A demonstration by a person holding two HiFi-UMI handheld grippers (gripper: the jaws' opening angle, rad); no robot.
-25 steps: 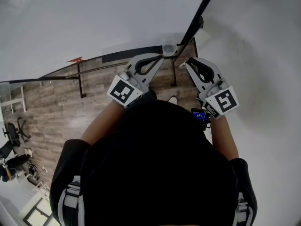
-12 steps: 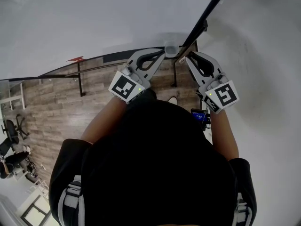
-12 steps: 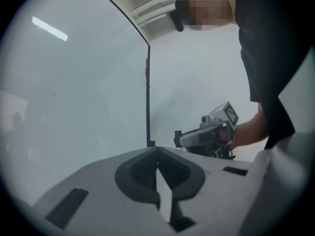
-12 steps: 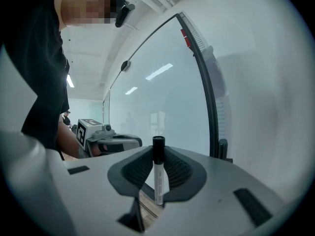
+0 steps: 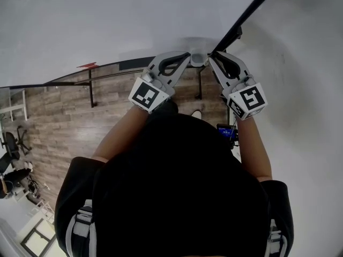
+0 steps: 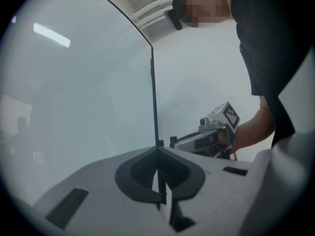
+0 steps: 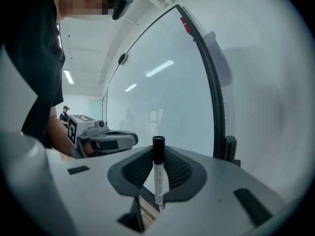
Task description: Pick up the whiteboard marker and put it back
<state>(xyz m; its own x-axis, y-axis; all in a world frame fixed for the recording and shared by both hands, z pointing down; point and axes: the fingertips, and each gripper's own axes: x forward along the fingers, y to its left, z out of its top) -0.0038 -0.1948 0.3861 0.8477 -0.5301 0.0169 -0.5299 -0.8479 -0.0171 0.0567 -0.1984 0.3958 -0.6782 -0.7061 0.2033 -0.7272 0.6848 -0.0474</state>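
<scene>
Both grippers have travelled up the head view since a second ago and drawn closer together, so their tips now sit on either side of a small grey cup fixed at the foot of the black frame. That frame has also swung towards the right of the view. The left gripper has its tips just left of the cup, and the right gripper has its tips just right of it. Whether either one touches the cup cannot be told. The right gripper's own view shows its jaws clamped on the whiteboard marker. The marker stands upright between the ribbed pads, and its black cap pokes up past the jaw tips. Beyond these jaws is the pale board, with the left gripper just off to their left. In the left gripper's view the jaws are closed together with nothing between them, and their tips point at the thin black edge of the board. The right gripper shows beyond them to the right, held by a bare forearm. Each gripper carries its marker cube at the rear, the left one and the right one. Wooden flooring lies far below the left gripper.
</scene>
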